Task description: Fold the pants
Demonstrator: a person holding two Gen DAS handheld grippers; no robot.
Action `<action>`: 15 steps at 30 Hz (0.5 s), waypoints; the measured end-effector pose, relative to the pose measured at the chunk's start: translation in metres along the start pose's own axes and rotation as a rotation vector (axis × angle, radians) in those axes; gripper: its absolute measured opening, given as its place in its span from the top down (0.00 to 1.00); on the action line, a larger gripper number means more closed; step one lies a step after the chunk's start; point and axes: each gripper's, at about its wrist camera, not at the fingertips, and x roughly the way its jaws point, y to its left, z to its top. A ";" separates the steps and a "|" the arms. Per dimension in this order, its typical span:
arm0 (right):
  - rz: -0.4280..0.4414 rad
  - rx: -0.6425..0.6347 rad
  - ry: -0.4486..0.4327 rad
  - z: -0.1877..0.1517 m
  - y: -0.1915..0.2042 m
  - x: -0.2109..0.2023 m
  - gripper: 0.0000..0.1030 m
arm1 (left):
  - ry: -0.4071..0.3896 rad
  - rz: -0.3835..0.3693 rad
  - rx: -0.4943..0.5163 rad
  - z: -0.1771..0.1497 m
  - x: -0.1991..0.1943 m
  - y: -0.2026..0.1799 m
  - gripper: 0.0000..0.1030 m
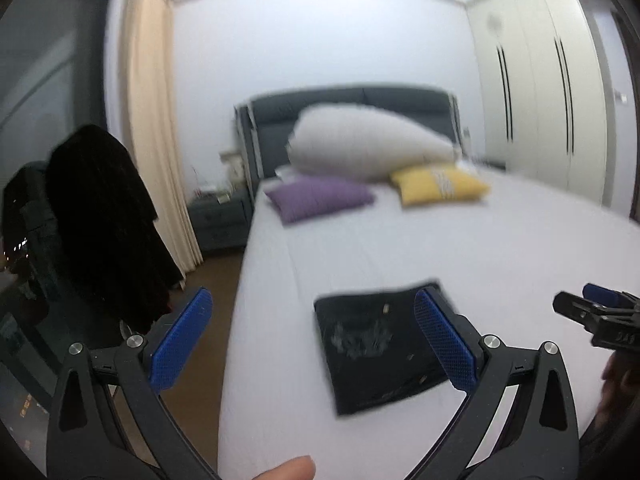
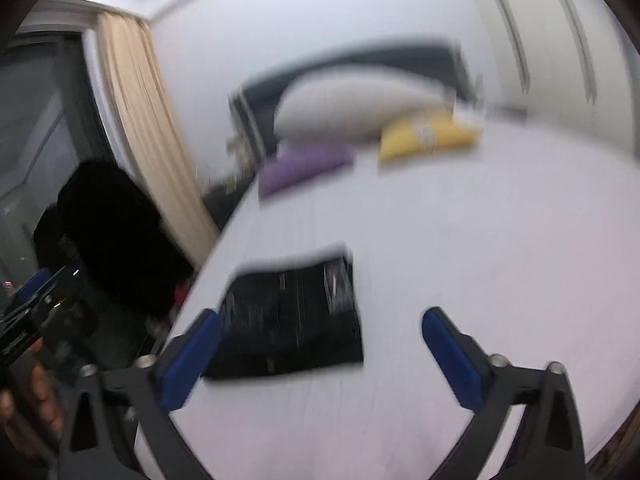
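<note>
The black pants (image 1: 380,344) lie folded into a compact rectangle on the white bed (image 1: 500,248), near its left edge. They also show in the blurred right wrist view (image 2: 296,316). My left gripper (image 1: 312,312) is open and empty, held above the bed's left edge, its right finger over the pants' right side. My right gripper (image 2: 320,320) is open and empty above the bed, its left finger at the pants' left edge. It also shows at the right edge of the left wrist view (image 1: 596,312).
A purple pillow (image 1: 320,198), a yellow pillow (image 1: 440,186) and a big white pillow (image 1: 368,148) lie at the grey headboard (image 1: 348,100). A chair draped in dark clothes (image 1: 100,216) stands left of the bed by a beige curtain (image 1: 156,120). White wardrobes (image 1: 552,92) stand at right.
</note>
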 end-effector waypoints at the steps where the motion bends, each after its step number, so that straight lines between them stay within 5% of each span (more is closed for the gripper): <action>1: -0.003 -0.021 -0.046 0.007 0.007 -0.009 0.00 | -0.035 0.006 0.003 0.005 -0.014 0.000 0.00; 7: -0.049 -0.152 -0.231 0.038 0.052 -0.065 0.00 | -0.051 -0.005 0.064 0.026 -0.056 -0.007 0.00; 15: -0.056 -0.205 -0.177 0.041 0.082 -0.080 0.00 | 0.212 -0.064 -0.041 0.012 -0.038 -0.006 0.00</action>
